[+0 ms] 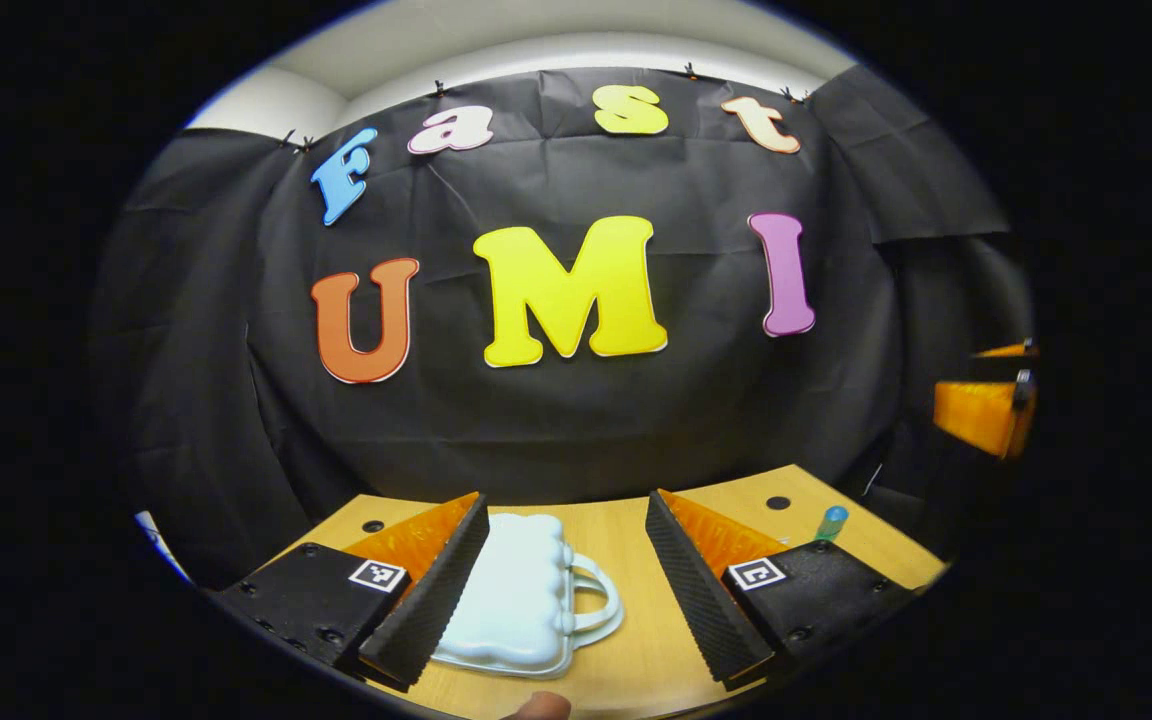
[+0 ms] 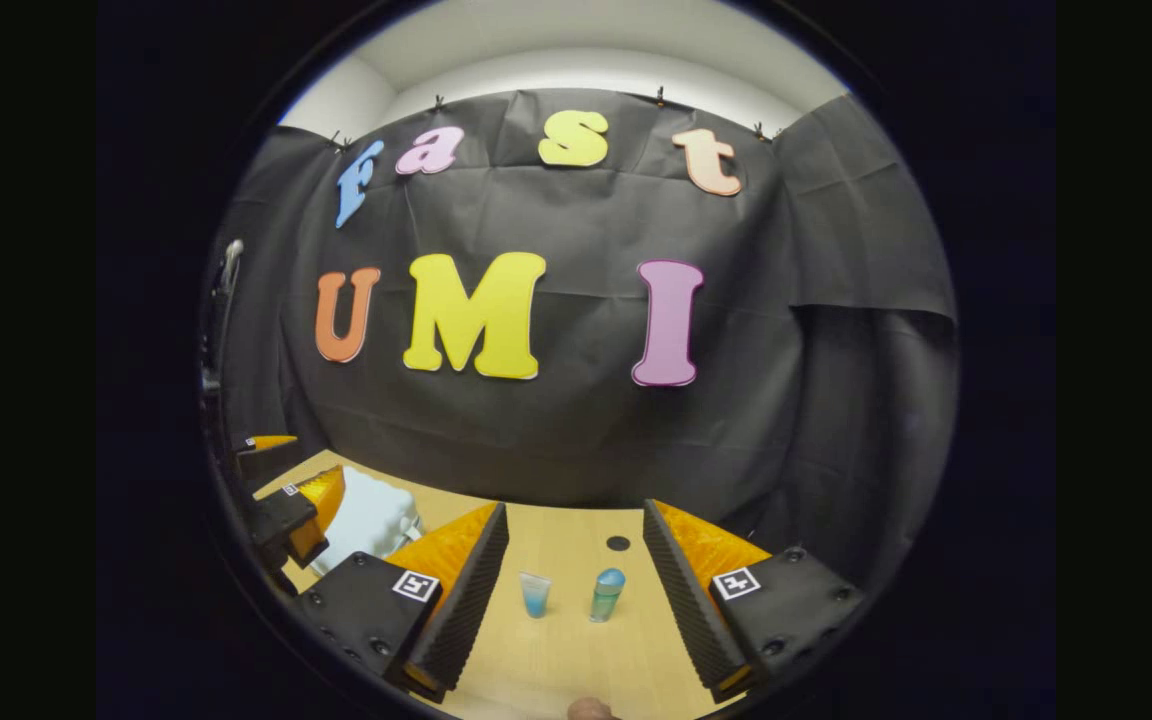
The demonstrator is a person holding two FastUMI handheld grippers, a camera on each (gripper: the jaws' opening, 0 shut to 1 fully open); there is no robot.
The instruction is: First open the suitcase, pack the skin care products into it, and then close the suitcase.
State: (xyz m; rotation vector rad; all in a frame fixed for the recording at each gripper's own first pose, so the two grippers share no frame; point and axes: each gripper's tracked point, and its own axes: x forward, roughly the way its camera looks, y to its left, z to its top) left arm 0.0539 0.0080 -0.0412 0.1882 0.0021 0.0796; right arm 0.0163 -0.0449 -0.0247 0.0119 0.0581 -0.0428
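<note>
The desk (image 1: 636, 540) carries a closed pale-blue suitcase (image 1: 521, 590) at 6 o'clock in the left gripper view, between the spread left tongs (image 1: 566, 590). The right tongs (image 2: 576, 600), also spread, frame a small blue cup (image 2: 535, 594) and a capped bottle (image 2: 607, 594). Judging by this, nothing is packed yet; opening comes first.

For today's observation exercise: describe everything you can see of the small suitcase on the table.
The suitcase is a small, pale blue-white case of moulded, ribbed plastic, as it looks. It lies flat and closed on the wooden table, its looped handle pointing right in the left gripper view. The open left gripper hovers over it, one finger covering its left edge; contact cannot be told.
</note>
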